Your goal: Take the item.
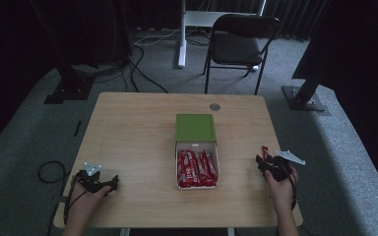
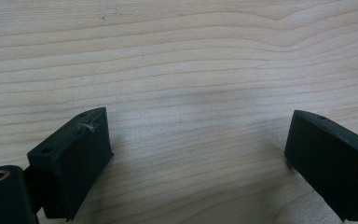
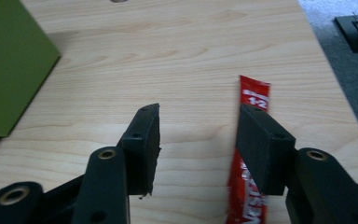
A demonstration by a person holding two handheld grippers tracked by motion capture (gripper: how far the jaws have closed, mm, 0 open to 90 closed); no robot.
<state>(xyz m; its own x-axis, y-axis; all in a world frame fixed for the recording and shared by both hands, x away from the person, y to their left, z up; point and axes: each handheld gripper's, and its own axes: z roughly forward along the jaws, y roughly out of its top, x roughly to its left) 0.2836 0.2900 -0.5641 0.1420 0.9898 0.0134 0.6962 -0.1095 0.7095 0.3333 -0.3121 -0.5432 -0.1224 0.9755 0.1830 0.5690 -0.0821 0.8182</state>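
Box (image 1: 196,169): mid-bench, holding red sachets (image 1: 197,168).
Right tongs (image 3: 199,140): right of box, apart, clamping nothing; loose sachet (image 3: 252,100) under outer jaw.
Left tongs (image 2: 196,154): left of box, apart, empty.

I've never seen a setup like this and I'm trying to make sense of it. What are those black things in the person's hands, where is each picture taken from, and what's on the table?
A person sits at a wooden table with a hand-held two-jaw gripper in each hand: the left gripper and the right gripper. One camera looks down from above; the other two ride on the grippers and look along their black jaws.

In the middle lies a white box of red snack sticks, with its green lid just behind it.

The left gripper's jaws stand wide over bare wood. The right gripper's jaws are apart; one red stick lies on the table under one jaw, not gripped.
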